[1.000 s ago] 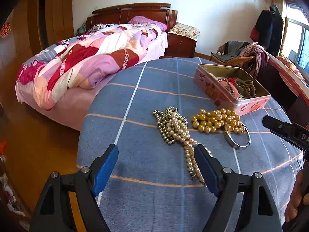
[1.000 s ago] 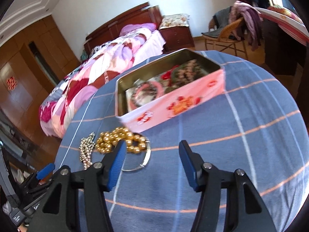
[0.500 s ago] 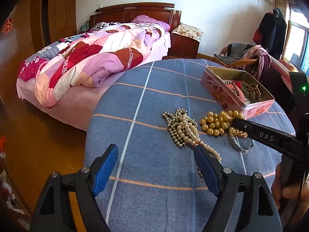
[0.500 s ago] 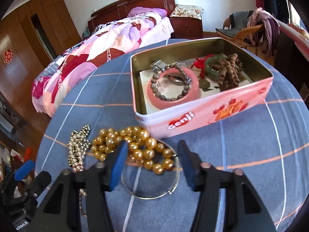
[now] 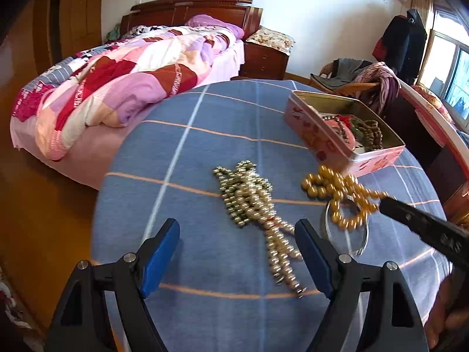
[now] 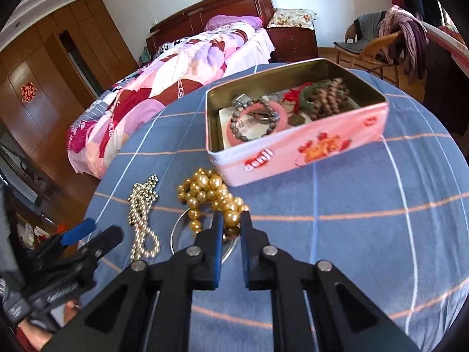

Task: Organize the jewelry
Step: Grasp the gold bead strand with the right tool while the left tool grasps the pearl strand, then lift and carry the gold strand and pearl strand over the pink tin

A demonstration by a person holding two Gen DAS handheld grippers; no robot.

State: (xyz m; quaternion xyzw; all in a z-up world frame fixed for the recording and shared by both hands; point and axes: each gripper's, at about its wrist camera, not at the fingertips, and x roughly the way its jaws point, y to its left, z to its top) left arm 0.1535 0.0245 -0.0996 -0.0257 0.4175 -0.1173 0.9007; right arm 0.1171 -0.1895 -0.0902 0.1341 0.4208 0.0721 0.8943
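Note:
My right gripper (image 6: 232, 220) is shut on the gold bead necklace (image 6: 205, 193), which trails on the blue cloth; in the left wrist view the necklace (image 5: 337, 187) looks partly lifted. A silver bangle (image 6: 178, 228) lies under it and also shows in the left wrist view (image 5: 362, 240). A pale pearl necklace (image 5: 252, 196) lies heaped just ahead of my left gripper (image 5: 237, 252), which is open and empty. An open pink tin (image 6: 316, 152) holds a pink bangle, a grey bead bracelet and brown beads.
The round table has a blue checked cloth (image 5: 205, 146). A bed with a patchwork quilt (image 5: 123, 79) stands beyond its left edge. A wicker chair with clothes (image 6: 378, 41) stands at the back right. My left gripper shows in the right wrist view (image 6: 76, 231).
My right gripper moved down onto the gold bead necklace and shut on it. The necklace has shifted and part of it lifted. My left gripper stayed open and drew slightly nearer the pearls.

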